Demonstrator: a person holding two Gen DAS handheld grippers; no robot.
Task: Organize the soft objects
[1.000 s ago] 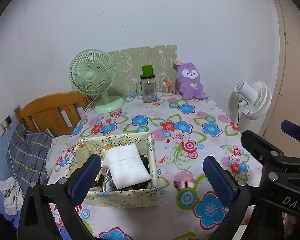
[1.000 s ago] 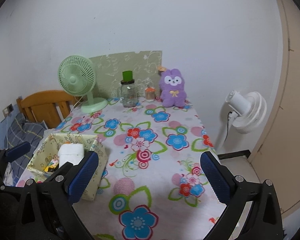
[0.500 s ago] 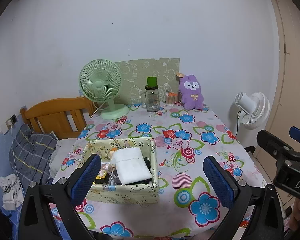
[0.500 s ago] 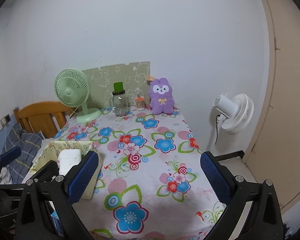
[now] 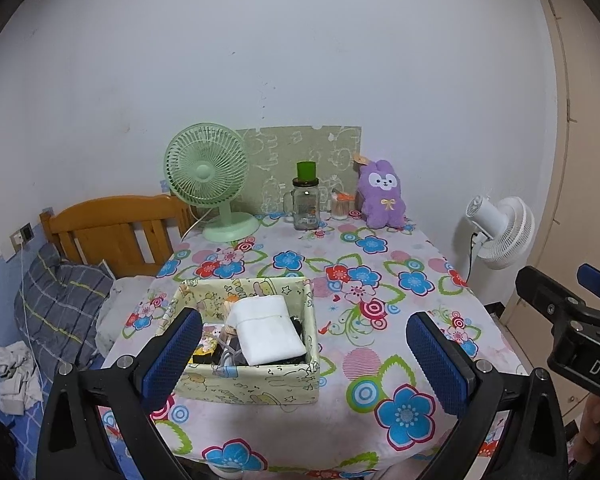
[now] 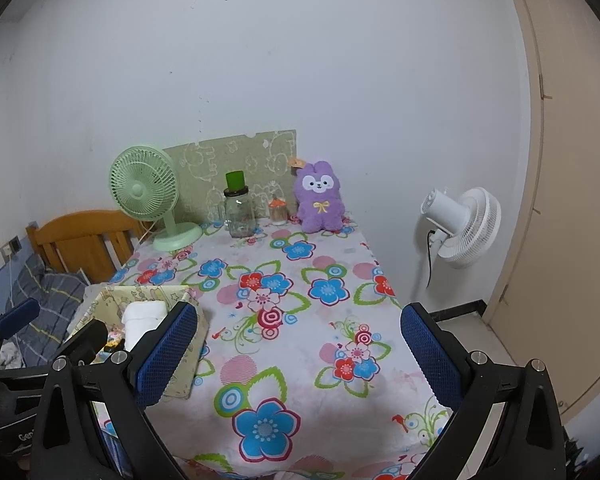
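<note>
Distance is what has changed: over the last second both grippers have drawn back and up from the surface, so that the whole flowered cloth, the wall behind it and the near edge now fit in both wrist views. The left gripper hangs with its fingers spread wide and grasping nothing; the right gripper is likewise released and empty, out over the bare middle of the cloth. I judge this to be a pulling-away between steps, or at the close of the work, not an approach.

The fabric box stands near the front left of the surface, and a folded white cloth lies on top of the small things inside it, already stowed. The purple plush rabbit sits upright at the far edge against the wall, well apart from the box; if it counts as one of the soft things, it is not yet put away.

Beside the rabbit stands a small jar with an orange top, then a glass jar with a green lid, then a green desk fan. A reach for the rabbit would pass close to the two jars, which could tip. A white fan stands on the floor to the right, and a bed with a wooden headboard lies to the left.
</note>
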